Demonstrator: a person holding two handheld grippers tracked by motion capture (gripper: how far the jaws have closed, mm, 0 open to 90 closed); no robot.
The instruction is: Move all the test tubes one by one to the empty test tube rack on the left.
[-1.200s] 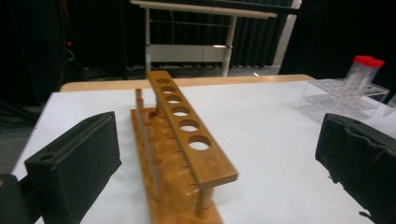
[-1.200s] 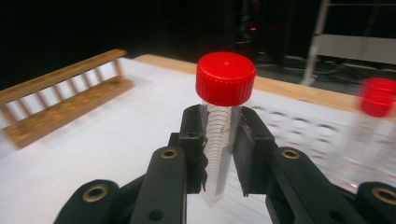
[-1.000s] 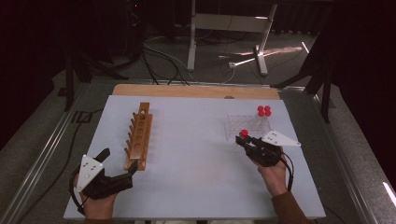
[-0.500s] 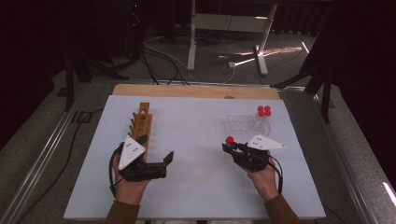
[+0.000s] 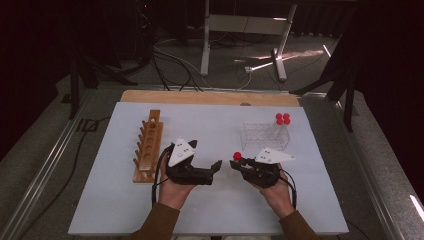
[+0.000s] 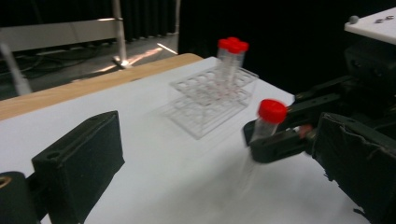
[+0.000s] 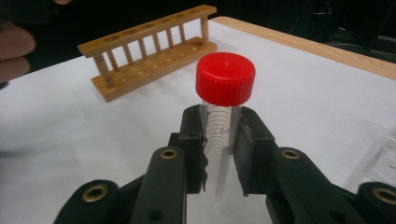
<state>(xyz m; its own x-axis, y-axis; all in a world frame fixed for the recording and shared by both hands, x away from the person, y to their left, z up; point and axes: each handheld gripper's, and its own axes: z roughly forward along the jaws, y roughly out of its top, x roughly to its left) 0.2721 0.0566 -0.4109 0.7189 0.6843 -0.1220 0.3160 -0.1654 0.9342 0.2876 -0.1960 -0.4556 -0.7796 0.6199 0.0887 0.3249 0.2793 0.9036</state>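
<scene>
Right tongs clamp red-capped tube upright just below its cap, over bench mid-way btwn racks, left tongs gaping wide & empty nearby — sloppy handover could knock tube loose.

Your wooden rack lay toward the table's left edge, running front to back. Your clear rack stood toward the right edge with three capped tubes in its far right corner. One tube stood between them, nearer the front edge.
</scene>
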